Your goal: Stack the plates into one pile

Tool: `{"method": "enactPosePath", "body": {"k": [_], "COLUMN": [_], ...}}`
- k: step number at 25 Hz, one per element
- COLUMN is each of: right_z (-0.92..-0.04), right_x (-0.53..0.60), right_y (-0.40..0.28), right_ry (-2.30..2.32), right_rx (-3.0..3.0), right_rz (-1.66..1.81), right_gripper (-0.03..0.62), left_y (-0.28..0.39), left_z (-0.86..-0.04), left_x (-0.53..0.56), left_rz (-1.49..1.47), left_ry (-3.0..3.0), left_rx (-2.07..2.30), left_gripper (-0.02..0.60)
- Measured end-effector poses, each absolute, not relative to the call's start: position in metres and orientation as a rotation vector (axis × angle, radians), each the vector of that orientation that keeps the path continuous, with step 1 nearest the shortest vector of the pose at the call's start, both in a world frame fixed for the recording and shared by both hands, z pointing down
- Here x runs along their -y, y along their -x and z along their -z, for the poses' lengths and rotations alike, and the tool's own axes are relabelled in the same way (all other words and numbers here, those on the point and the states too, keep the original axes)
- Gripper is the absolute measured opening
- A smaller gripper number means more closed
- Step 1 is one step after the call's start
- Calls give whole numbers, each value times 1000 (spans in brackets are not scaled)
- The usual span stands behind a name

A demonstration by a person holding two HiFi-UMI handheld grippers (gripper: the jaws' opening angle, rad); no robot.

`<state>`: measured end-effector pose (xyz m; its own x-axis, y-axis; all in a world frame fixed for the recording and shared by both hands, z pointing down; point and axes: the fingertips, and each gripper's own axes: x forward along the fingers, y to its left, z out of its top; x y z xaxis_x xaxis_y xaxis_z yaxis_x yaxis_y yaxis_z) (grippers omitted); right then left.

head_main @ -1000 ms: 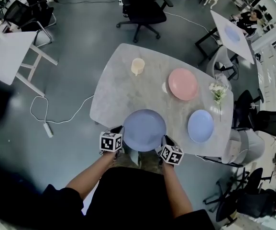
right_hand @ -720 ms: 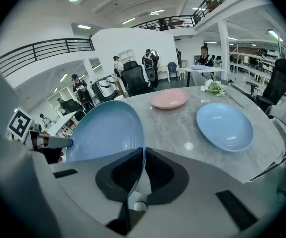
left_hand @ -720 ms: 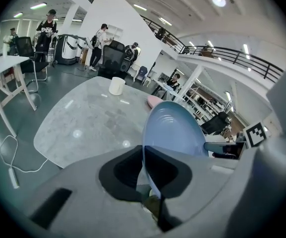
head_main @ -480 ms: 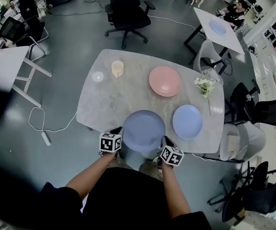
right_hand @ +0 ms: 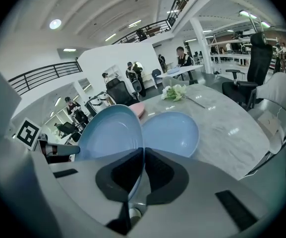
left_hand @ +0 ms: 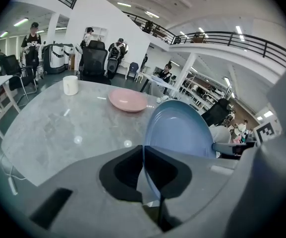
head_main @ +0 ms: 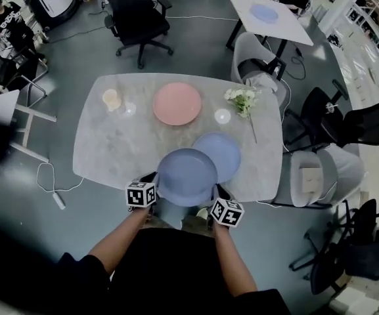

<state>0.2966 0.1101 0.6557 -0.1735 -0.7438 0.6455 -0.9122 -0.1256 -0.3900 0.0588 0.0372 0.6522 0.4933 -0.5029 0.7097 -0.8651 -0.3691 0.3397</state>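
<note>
Slate-blue round plate (head_main: 186, 177) carried over the near edge of the grey marble-patterned table (head_main: 104, 149). Its far right rim overlaps the near left rim of the light-blue round plate (head_main: 227, 151), which lies on the table's near right part. No view settles whether the two touch. A pink round plate (head_main: 177, 104) lies farther off, near the middle, well apart from both.

To do this step well, keep your two hands level with each other so the carried plate does not tip. Bring it right and far until it sits centred over the light-blue plate. Lower it flat, and let go on both sides only once it rests. The carried plate looks the wider of the two, so an off-centre landing would likely rock.

Left gripper (left_hand: 143, 155): jaws nearly together, pinching the slate-blue plate's left rim. Right gripper (right_hand: 143, 155): jaws nearly together, pinching its right rim.
</note>
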Motion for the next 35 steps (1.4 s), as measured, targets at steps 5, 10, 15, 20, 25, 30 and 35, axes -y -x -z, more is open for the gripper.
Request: {"method": "enactPosePath", "body": {"k": [5,10,15,20,25,30,35], "right_z": [-672,-682,-686,-696,-707,-724,-743], "right_x": [-127,-128,-115,-94,-74,-56,-39], "right_y": [-375,-413,-433,-442,-454,-463,-461], "right_ry": [-1881,-1871,-1852,-1826,-1822,-1770,-1717], "right_rx": [1880,1859,1871,1860,1809,1779,1747], "right_rz": [-1250,-1260,-1244,-1224,-1253,-1281,-1313], "right_gripper": [22,21,21,23,23,23,23], "left_y": [-139,-176,-196,-206,-219,-226,-226], "left_z": [-663,-672,-674,-687,-704,-720,-736], "left_x": [-49,-51,-38,-16,4,19,34], "left_rz": [-650,-661,-674,-672,-694,-715,-742], "left_ry": [-2056,-2035,-2041,-2032,-2011,-1983,-1958], "left_rx": [1097,1108,1098,1081,1044,1025,1016], "left_gripper": [26,26,26,26,26,28,28]}}
